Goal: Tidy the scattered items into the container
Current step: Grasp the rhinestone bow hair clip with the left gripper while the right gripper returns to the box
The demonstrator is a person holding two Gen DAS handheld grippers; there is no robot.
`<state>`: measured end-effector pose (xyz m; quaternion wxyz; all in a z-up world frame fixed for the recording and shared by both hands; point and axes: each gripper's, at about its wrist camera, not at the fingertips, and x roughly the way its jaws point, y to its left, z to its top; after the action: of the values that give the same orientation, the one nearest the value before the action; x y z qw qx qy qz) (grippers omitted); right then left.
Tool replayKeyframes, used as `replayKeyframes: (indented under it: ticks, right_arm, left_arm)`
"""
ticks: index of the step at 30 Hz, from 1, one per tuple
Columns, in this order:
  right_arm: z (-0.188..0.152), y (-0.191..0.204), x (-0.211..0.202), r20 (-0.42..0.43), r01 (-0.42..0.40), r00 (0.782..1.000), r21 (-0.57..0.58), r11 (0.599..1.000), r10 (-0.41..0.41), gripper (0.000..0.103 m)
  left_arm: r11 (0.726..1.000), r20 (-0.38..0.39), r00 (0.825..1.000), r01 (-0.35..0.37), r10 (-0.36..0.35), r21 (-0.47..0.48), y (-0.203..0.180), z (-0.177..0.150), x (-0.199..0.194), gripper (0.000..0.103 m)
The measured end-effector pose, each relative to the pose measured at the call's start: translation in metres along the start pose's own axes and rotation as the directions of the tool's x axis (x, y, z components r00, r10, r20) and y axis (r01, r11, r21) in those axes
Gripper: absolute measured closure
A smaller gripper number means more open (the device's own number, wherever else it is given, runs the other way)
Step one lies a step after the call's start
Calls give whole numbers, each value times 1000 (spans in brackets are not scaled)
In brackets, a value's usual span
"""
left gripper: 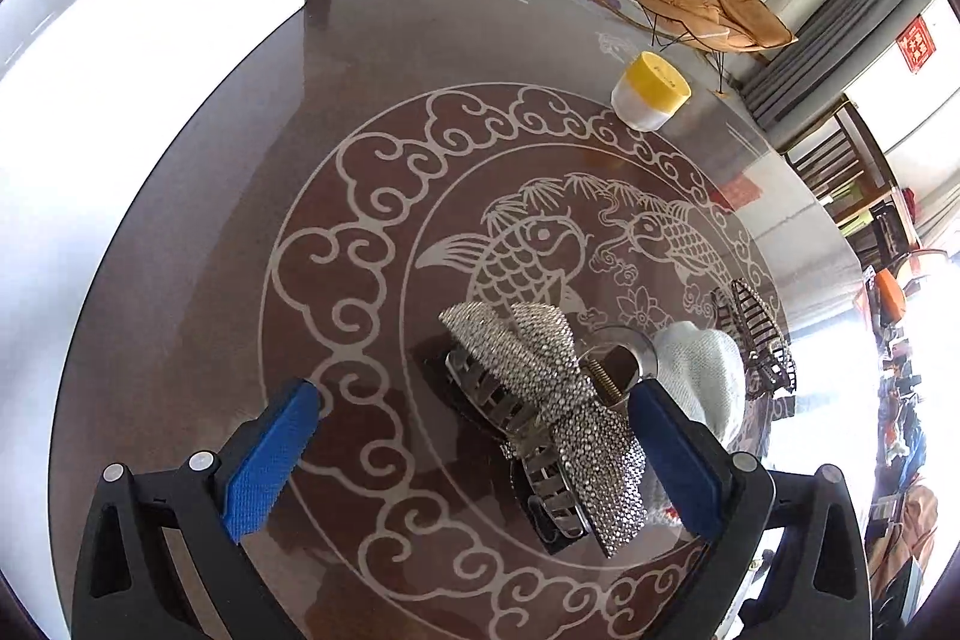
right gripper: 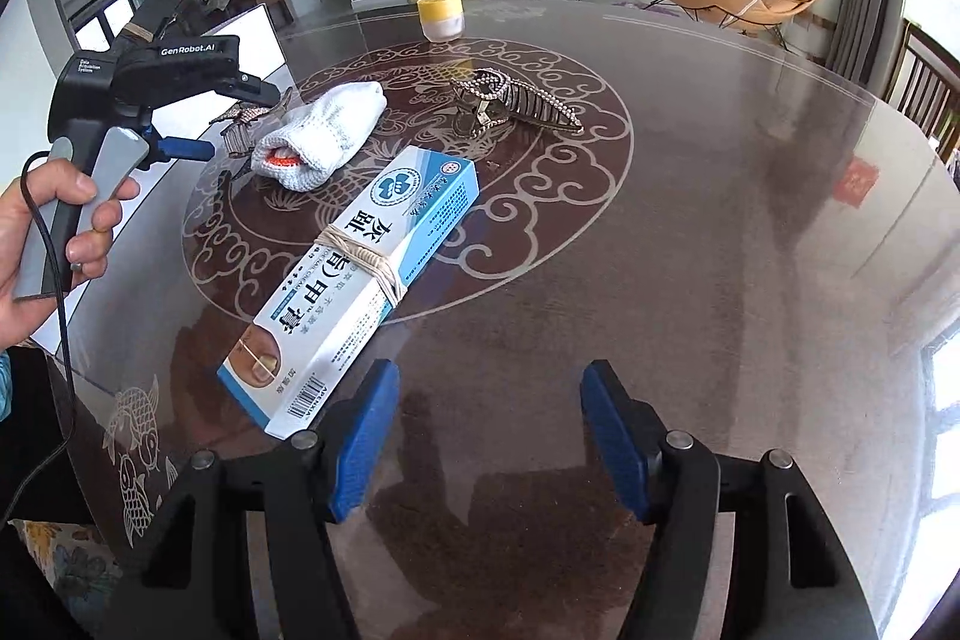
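Left wrist view: the left tongs [left gripper: 474, 445] stand spread above the counter [left gripper: 210, 250], a rhinestone bow hair clip [left gripper: 552, 412] lying between the blue pads [left gripper: 270, 466] without either pressing it. Its long axis runs from upper left to lower right. A white knitted sock [left gripper: 702, 376] is half hidden behind the right pad, and a second, dark claw clip [left gripper: 759, 340] sits past it. The white container [left gripper: 150, 10] is overexposed and cut off at left (its inside cannot be made out). A yellow-lidded jar [left gripper: 651, 91] stands well apart.

Right wrist view: the right tongs [right gripper: 489, 436] are spread, empty. The ointment box [right gripper: 360, 286], bound with rubber bands, lies just beside the left pad, its long axis running diagonally away.
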<state>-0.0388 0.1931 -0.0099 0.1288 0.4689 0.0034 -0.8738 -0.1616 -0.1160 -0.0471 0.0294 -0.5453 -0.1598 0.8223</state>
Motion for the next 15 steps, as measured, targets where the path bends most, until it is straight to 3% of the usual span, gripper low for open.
replayKeyframes:
  ticks: [4, 8, 10, 12, 14, 15]
  right_arm:
    - [2, -9, -1, 0, -41, 999, 55, 998, 41, 38]
    - [3, -11, -3, -9, -85, 996, 96, 992, 87, 38]
    - [2, -10, -4, -9, -103, 995, 105, 989, 104, 38]
    - [0, -8, -5, -7, -100, 995, 101, 990, 101, 38]
    - [-2, -6, -5, -5, -93, 996, 91, 991, 94, 38]
    - [-2, -6, -5, -4, -90, 996, 86, 992, 91, 38]
  left_arm:
    - [989, 54, 989, -139, 141, -41, 45, -37, -46, 0]
    - [993, 116, 987, -114, 115, -18, 61, -48, -72, 0]
    - [995, 110, 993, -59, 50, 82, 48, -42, -71, 0]
    - [976, 86, 995, -74, 58, 207, 30, -37, -63, 0]
    - [969, 110, 984, -157, 138, 188, 24, -39, -62, 0]
    - [982, 106, 988, -122, 108, 141, 25, -39, -61, 0]
